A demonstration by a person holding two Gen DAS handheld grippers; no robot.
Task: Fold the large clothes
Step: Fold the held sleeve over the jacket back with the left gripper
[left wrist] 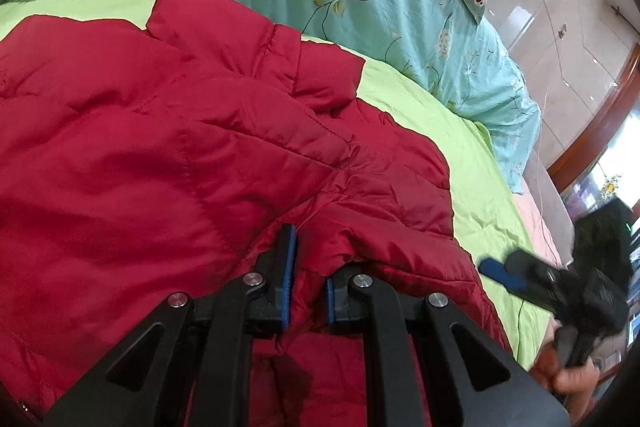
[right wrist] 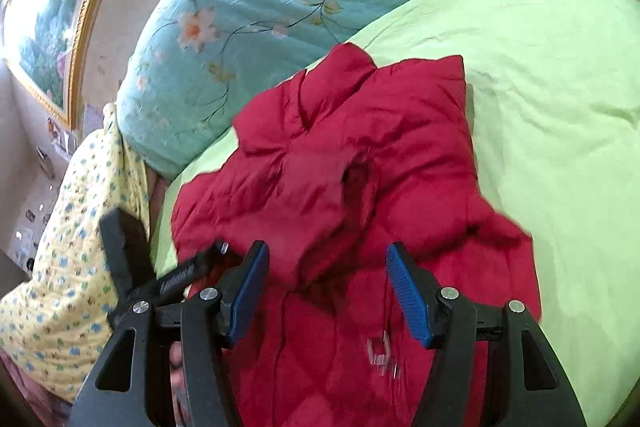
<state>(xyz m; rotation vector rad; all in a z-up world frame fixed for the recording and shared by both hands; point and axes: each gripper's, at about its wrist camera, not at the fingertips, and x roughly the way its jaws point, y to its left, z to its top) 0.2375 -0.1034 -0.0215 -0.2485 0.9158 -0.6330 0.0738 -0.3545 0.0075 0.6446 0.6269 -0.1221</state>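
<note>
Left wrist view: the red padded jacket (left wrist: 200, 147) fills the centre and left of the frame, lying on the green sheet (left wrist: 460, 155). It looks light, soft, puffy and slick, best pinched at a hem or seam. The left gripper (left wrist: 308, 279) is clamped on a bunched fold. The right gripper (right wrist: 326, 291) stands open, empty, above the jacket.

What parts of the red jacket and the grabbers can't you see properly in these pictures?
- Jacket, left wrist view: its near part is cut off by the bottom and left edges, and hidden behind the left gripper.
- The fold pinched by the left gripper: the pads cover it.
- Right gripper, left wrist view: motion-blurred near the right edge.
- Small shiny thing on the jacket, right wrist view: blurred and too small to tell.
</note>
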